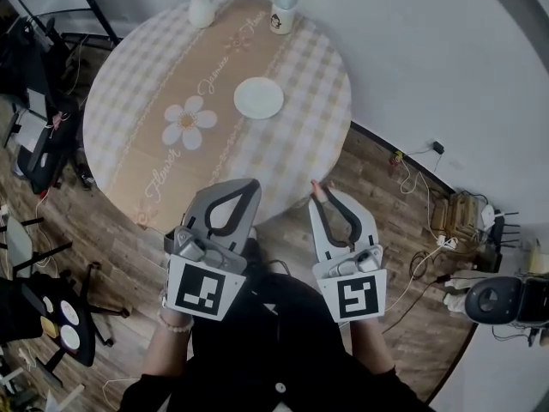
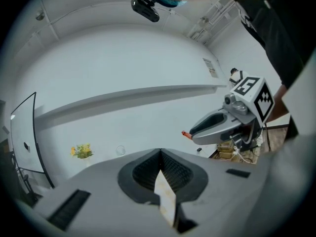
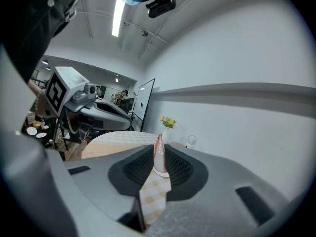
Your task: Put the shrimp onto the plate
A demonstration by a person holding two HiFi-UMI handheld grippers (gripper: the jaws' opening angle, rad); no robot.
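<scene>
A white plate [image 1: 258, 98] lies empty near the middle of the round checked table [image 1: 129, 101]. My right gripper [image 1: 320, 192] hangs over the table's near edge, short of the plate, shut on a pink-orange shrimp [image 1: 315, 187]. In the right gripper view the shrimp [image 3: 159, 154] stands pinched between the jaw tips of that gripper [image 3: 159, 158]. Its orange end [image 2: 185, 134] also pokes out of the right gripper [image 2: 193, 133] in the left gripper view. My left gripper [image 1: 251, 184] is beside it at the table edge, shut and holding nothing [image 2: 160, 153].
A white vase of yellow flowers [image 1: 200, 3] and a cup [image 1: 284, 11] stand at the table's far edge. Cables and a wooden box [image 1: 456, 215] lie on the floor at the right. Dark bags and stands [image 1: 39, 144] crowd the left.
</scene>
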